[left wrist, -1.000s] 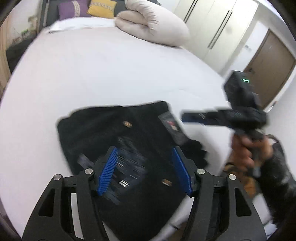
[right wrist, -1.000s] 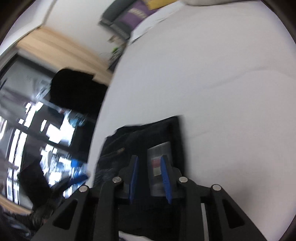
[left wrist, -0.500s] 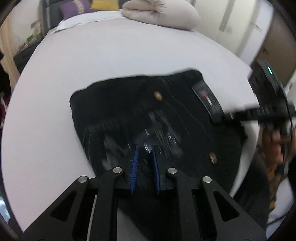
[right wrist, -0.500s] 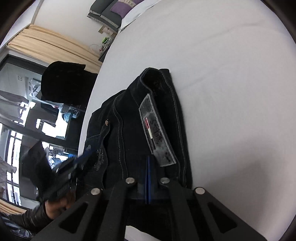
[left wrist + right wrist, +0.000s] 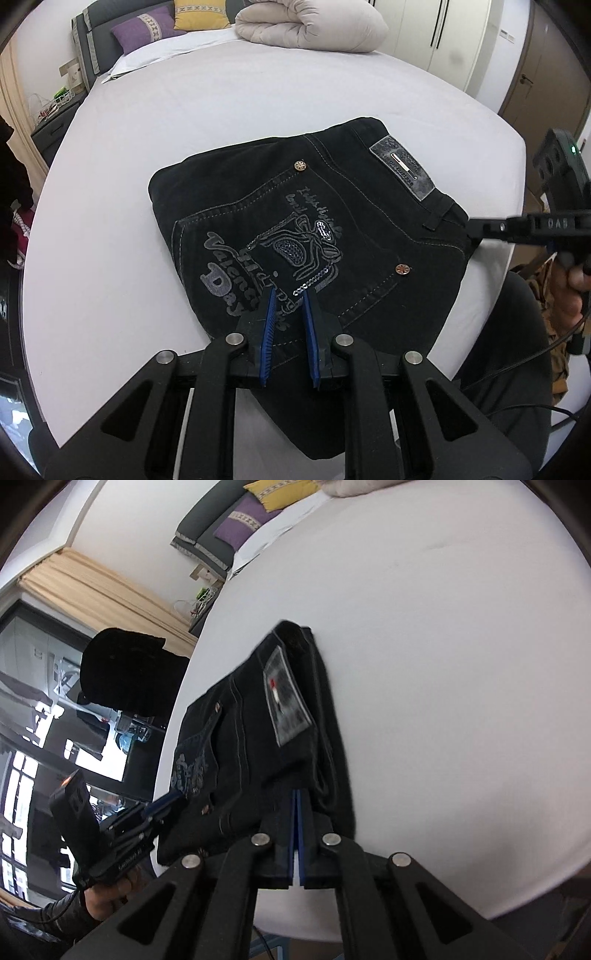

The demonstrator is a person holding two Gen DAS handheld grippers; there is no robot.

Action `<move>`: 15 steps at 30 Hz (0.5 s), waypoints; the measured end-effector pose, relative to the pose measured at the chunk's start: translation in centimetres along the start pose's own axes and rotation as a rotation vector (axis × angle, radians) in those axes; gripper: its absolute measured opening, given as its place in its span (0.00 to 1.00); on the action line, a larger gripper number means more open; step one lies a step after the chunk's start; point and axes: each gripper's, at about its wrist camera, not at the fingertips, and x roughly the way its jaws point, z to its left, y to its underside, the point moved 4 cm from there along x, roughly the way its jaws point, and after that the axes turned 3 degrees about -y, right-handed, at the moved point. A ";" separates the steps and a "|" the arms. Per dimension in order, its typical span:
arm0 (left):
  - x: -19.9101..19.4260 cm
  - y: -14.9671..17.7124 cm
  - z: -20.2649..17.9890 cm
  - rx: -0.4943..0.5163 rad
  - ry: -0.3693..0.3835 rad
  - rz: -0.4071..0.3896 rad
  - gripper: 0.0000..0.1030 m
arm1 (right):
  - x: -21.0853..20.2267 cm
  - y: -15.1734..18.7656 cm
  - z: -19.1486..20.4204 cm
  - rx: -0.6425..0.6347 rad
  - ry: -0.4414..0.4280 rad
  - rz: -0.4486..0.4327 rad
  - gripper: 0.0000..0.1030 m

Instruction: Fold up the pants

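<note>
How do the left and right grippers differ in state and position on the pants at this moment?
The left gripper has a narrow gap between its pads, over the embroidered back pocket; the right gripper is pressed shut at the waistband edge near the leather patch. The left gripper clamps no fabric; whether the right does is unclear. Both have blue pads and point at the folded black pants.

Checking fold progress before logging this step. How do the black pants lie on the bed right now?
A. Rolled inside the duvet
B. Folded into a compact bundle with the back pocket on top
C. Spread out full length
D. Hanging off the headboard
B: the pants sit as a compact bundle on the white bed, embroidered back pocket facing up.
</note>
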 end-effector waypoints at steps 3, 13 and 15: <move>0.2 0.0 -0.2 0.002 -0.002 0.001 0.14 | -0.2 0.4 -0.2 -0.008 0.010 -0.010 0.00; -2.7 0.6 1.3 -0.082 0.077 -0.007 0.15 | -4.1 0.2 0.6 -0.071 0.151 -0.037 0.39; -4.2 0.7 2.7 -0.128 0.096 -0.037 0.18 | -4.9 -0.6 1.1 -0.080 0.132 -0.066 0.65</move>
